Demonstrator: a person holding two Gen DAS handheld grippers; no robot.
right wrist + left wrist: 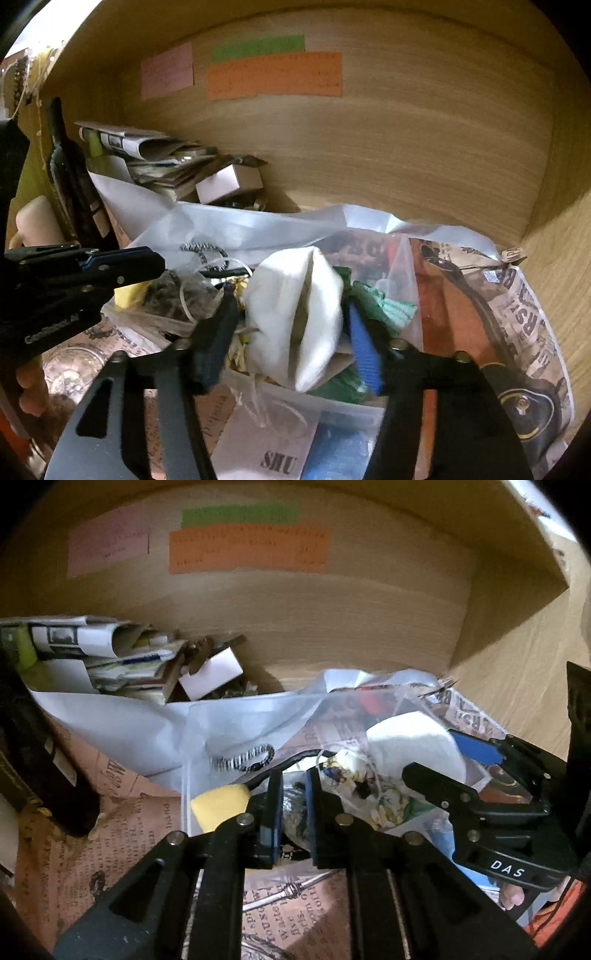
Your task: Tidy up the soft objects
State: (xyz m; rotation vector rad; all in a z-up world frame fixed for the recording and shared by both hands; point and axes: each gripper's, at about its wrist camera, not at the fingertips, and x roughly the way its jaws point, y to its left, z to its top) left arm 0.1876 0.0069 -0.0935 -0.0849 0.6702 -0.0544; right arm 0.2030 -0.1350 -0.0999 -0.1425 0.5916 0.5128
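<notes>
white cloth (pixel 295 325): soft, matt, between your right gripper's (pixel 291 347) fingers
bag (pixel 402 288): clear glossy plastic beneath it
back wall (pixel 406 147): smooth matt wood ahead of you
liner (pixel 122 834): printed matt paper

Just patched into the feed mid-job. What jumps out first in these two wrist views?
First, the white soft pad folded between the right gripper fingers, over a clear plastic bag of clutter inside a wooden cabinet. The left gripper sits beside it to the left, nearly closed on a dark crumpled item, next to a yellow sponge. On the back wall hang pink, green and orange notes.
</notes>
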